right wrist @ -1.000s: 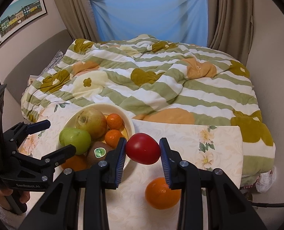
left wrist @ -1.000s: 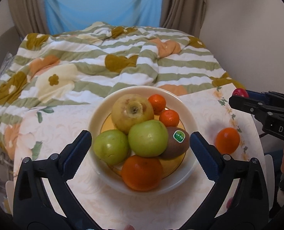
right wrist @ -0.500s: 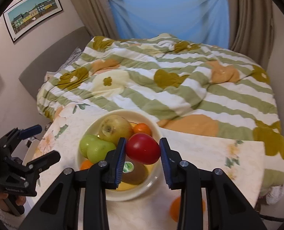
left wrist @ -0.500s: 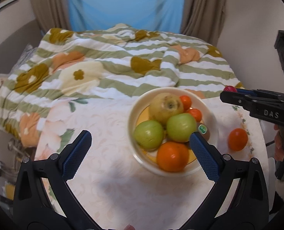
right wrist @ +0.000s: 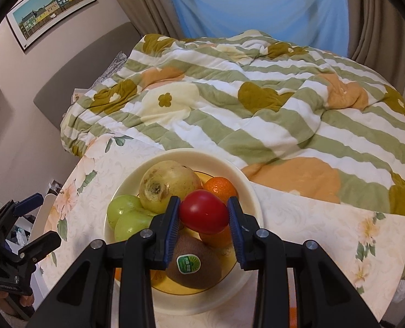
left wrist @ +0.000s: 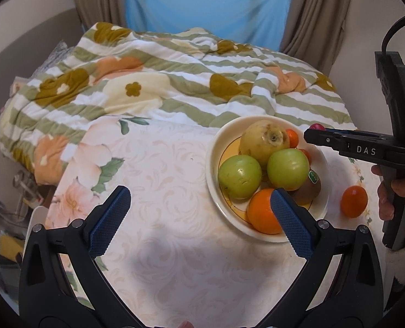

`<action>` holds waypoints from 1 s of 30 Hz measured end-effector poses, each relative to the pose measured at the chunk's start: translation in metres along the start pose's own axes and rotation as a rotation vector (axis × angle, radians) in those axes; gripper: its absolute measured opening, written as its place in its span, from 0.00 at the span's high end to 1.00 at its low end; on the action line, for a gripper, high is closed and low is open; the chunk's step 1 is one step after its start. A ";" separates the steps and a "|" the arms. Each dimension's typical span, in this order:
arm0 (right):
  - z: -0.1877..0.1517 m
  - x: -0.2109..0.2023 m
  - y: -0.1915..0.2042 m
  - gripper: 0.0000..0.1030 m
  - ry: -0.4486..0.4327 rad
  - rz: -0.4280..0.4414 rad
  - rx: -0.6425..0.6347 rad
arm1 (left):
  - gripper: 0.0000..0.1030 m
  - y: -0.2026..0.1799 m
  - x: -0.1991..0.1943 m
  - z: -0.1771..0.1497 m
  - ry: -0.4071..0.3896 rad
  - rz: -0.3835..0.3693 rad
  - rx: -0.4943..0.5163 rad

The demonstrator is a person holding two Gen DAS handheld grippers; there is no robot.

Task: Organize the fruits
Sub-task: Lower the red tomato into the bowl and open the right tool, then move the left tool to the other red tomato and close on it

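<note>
Now your right gripper (right wrist: 204,214) has its jaws clamped on the red fruit (right wrist: 204,211), poised above the bowl (right wrist: 246,188) for dropping in; your left gripper (left wrist: 199,213), jaws apart, waits over the worktop (left wrist: 161,169); one orange (left wrist: 353,201) lies outside near the right edge.

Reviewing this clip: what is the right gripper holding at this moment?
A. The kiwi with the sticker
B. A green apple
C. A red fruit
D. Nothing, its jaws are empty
C: the right gripper is shut on the red fruit, its blue pads pressing both sides, above the bowl; the kiwi lies in the bowl.
</note>
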State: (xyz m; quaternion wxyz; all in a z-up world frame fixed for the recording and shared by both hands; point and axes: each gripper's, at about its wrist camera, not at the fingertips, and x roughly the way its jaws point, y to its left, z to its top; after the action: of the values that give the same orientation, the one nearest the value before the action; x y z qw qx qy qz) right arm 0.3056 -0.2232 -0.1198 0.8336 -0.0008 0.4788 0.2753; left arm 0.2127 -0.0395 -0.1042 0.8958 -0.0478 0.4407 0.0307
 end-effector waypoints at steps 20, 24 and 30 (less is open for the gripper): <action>-0.002 -0.040 0.011 0.01 -0.100 -0.008 0.017 | 0.00 0.007 -0.026 0.003 -0.033 -0.013 0.013; -0.006 -0.063 0.023 0.01 -0.138 -0.047 0.006 | 0.00 0.009 -0.050 0.005 -0.063 -0.018 0.033; -0.018 -0.106 0.042 0.01 -0.144 -0.117 0.008 | 0.00 0.008 -0.088 0.005 -0.096 -0.014 0.083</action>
State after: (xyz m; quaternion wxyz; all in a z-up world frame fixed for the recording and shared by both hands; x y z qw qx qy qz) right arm 0.2307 -0.2406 -0.0333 0.8805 -0.0057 0.4181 0.2235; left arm 0.1624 -0.0317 -0.0318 0.9174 -0.0123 0.3977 0.0084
